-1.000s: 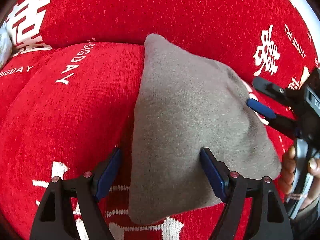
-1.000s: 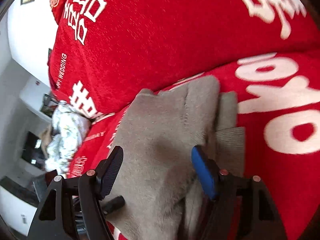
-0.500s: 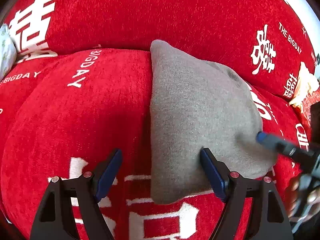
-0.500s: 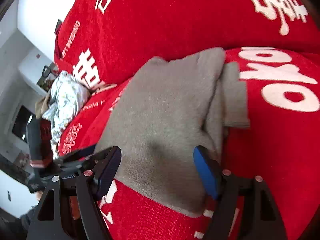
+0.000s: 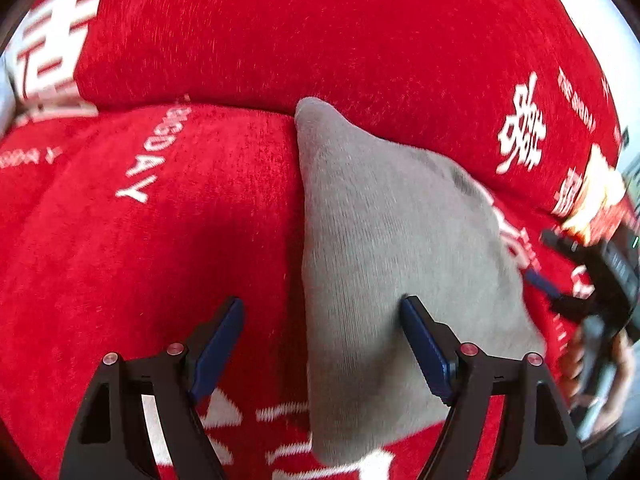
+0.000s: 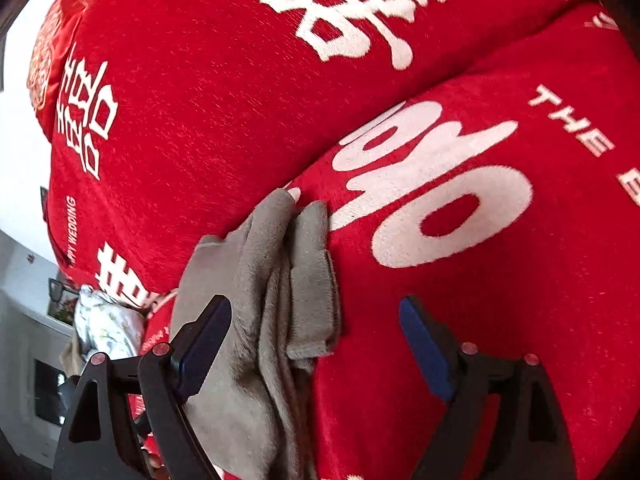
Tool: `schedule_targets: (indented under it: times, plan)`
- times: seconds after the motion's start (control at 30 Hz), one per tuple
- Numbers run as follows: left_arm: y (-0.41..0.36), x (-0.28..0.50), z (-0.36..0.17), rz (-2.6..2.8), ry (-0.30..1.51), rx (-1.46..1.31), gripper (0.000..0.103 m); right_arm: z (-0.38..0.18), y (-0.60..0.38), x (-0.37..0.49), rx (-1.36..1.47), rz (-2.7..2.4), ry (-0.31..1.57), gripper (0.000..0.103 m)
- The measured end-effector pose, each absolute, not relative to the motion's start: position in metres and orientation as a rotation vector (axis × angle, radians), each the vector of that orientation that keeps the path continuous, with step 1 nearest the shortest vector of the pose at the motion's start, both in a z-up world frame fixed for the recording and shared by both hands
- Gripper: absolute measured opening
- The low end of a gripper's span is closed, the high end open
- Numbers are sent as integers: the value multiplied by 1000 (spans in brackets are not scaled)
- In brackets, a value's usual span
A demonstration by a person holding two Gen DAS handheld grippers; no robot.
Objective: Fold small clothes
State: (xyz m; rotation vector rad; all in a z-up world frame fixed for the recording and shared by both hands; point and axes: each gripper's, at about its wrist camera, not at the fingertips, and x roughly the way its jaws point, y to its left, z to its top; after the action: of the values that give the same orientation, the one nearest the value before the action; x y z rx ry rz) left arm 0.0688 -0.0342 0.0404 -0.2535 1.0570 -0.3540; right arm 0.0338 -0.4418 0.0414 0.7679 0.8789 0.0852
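A folded grey knit garment [image 5: 384,264] lies on the red sofa seat [image 5: 160,240], one corner pointing at the backrest. My left gripper [image 5: 320,344] hovers open above its near left edge; the right pad sits over the cloth, the left pad over bare red fabric. In the right wrist view the grey garment [image 6: 264,288] shows its stacked folded layers. My right gripper [image 6: 316,344] straddles the garment's right edge with jaws opening and nothing pinched. The right gripper [image 5: 560,264] also appears at the far right of the left wrist view, off the cloth, held by a hand [image 5: 600,368].
The red sofa backrest [image 6: 224,80] with white characters rises right behind the garment. A pale patterned cloth bundle [image 6: 104,324] lies at the sofa's far left end, with white furniture [image 6: 32,344] beyond it.
The right gripper has drawn back off the garment to its right edge, rolled, and spread its jaws wider. The left gripper shifted a little left, still open over the cloth's edge.
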Motion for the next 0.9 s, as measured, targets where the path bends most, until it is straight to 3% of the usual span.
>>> schedule_targets:
  times: [0.33,0.57,0.6,0.67,0.77,0.9]
  plan:
    - [-35,123,23,-461,1189,-431,81,13,-421,64,846,164,964,88]
    - [-66,140,9,-534,1220,-414,78,15,-358,89,595,252,970,92]
    - [-68,140,10,-532,1209,-401,74,14,-355,91,577,251,964,91]
    - [-69,137,13,-527,1191,-373,69,12,-351,95,556,246,971,74]
    - [-70,136,15,-518,1169,-344,65,12,-347,95,533,230,976,63]
    - [-77,129,23,-482,1117,-273,63,16,-339,94,488,211,968,57]
